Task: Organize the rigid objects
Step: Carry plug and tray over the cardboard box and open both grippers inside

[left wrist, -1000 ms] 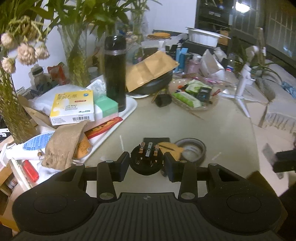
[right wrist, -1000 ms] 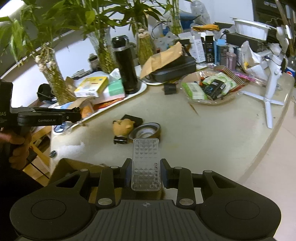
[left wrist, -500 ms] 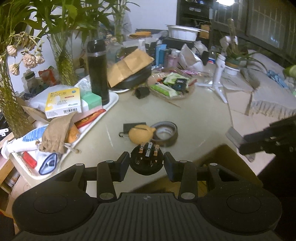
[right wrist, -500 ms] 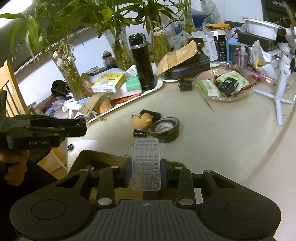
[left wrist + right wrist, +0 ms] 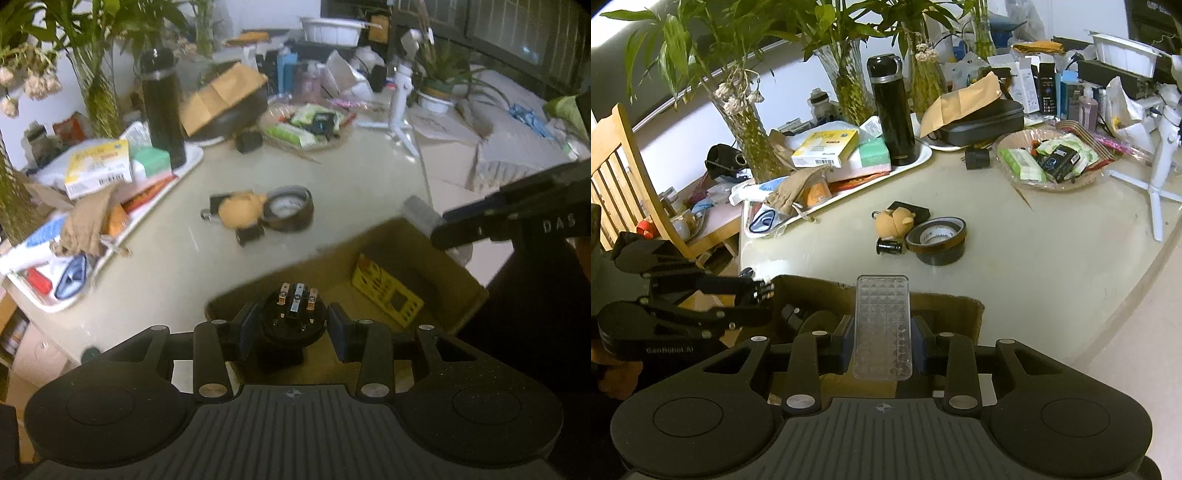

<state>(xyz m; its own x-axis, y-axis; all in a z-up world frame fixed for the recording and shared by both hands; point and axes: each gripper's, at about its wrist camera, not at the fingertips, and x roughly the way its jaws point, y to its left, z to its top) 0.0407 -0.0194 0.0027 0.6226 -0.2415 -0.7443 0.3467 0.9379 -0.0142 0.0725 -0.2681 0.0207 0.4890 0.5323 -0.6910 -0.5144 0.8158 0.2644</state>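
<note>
Plug (image 5: 294,320), round and black with three metal pins, sits tight between the jaws of my left gripper (image 5: 293,326). I hold it over the open cardboard box (image 5: 436,258), at 6 o'clock in my left view. A yellow pack (image 5: 387,295) lies inside the box at 3 o'clock from the plug. My right gripper (image 5: 883,341) squeezes a clear bumpy case (image 5: 882,325), and it hangs over the same box at 6 o'clock in my right view. On the table (image 5: 1034,236), at 12 o'clock from the box, I see a roll of tape (image 5: 936,238), a little tan pig toy (image 5: 892,221) touching it, and a small black tube (image 5: 889,246) just beside both. A tall black flask (image 5: 892,110) stands far back on a white tray (image 5: 919,158).
</note>
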